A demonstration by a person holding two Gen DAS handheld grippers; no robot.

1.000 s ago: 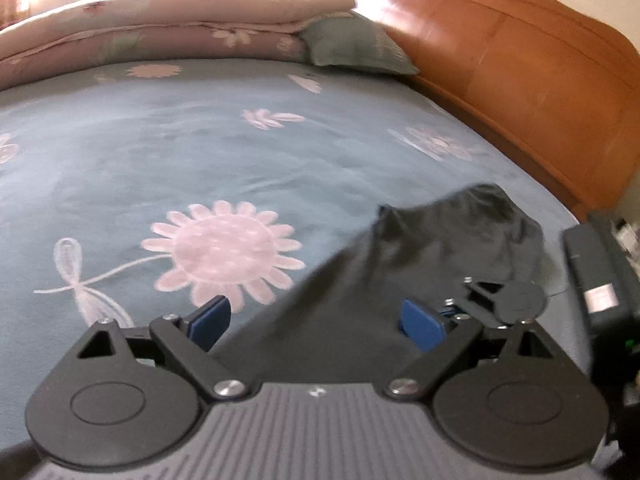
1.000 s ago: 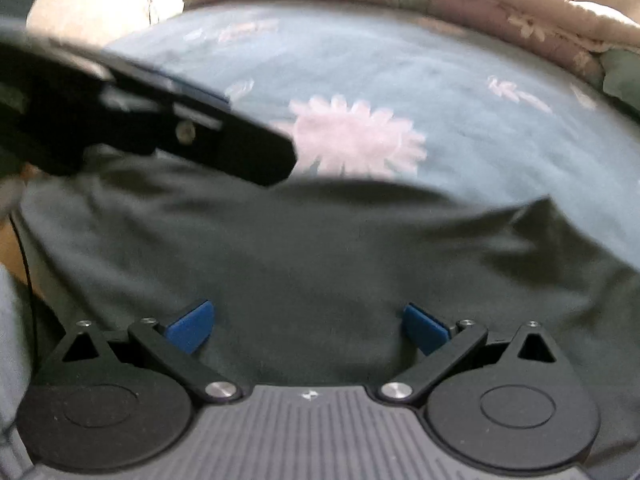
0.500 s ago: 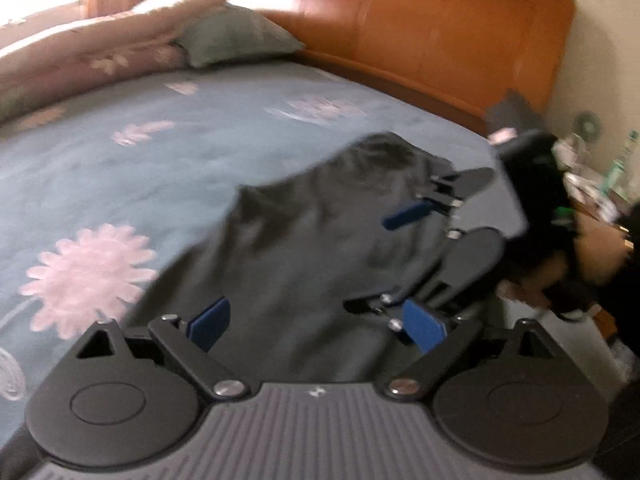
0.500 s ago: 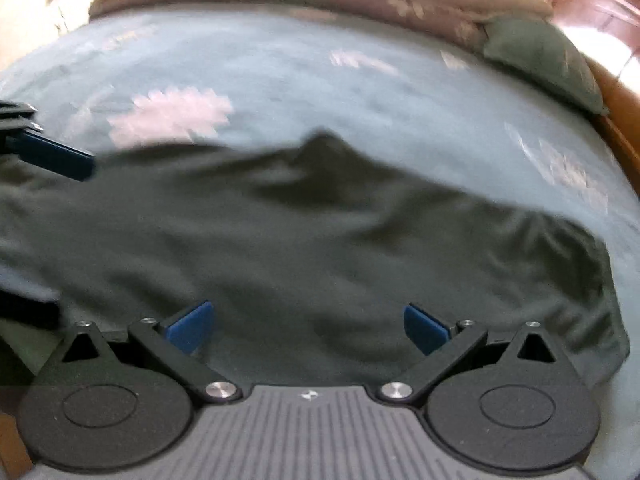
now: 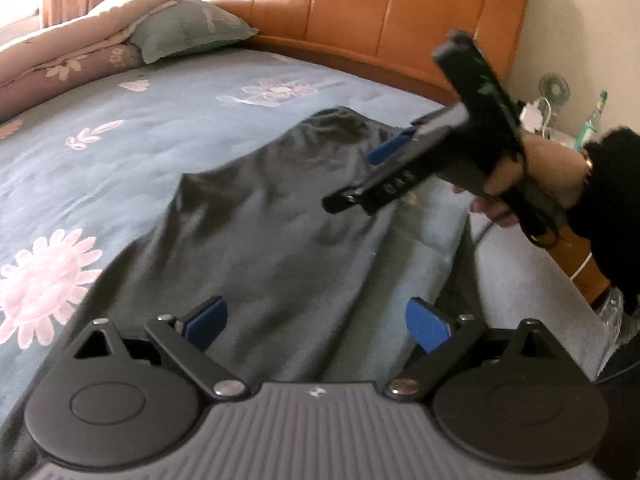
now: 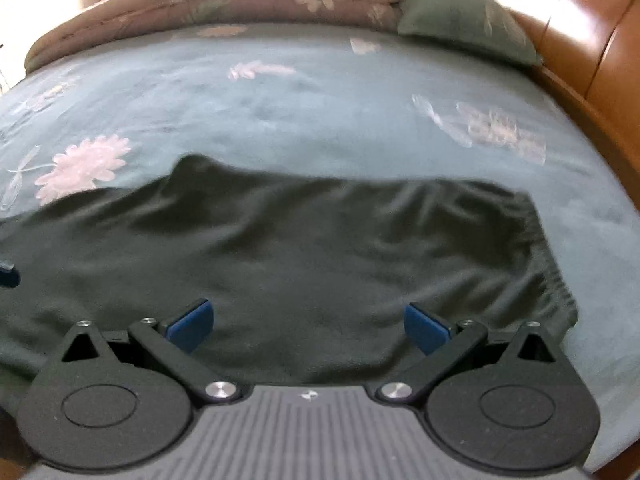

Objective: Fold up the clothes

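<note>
A: What lies ahead of your left gripper (image 5: 316,322)?

B: A dark garment (image 5: 280,232) spread on the blue flowered bedspread (image 5: 120,128). Your blue pads (image 5: 208,318) stand wide apart just above its near end, holding nothing.

A: And further out?

B: Ahead and to the right, your right hand (image 5: 536,184) holds the right gripper (image 5: 372,168) over the garment's far end. I cannot tell how its jaws stand. Beyond it runs the wooden headboard (image 5: 360,12), and far to the left lies a green pillow (image 5: 188,28).
</note>
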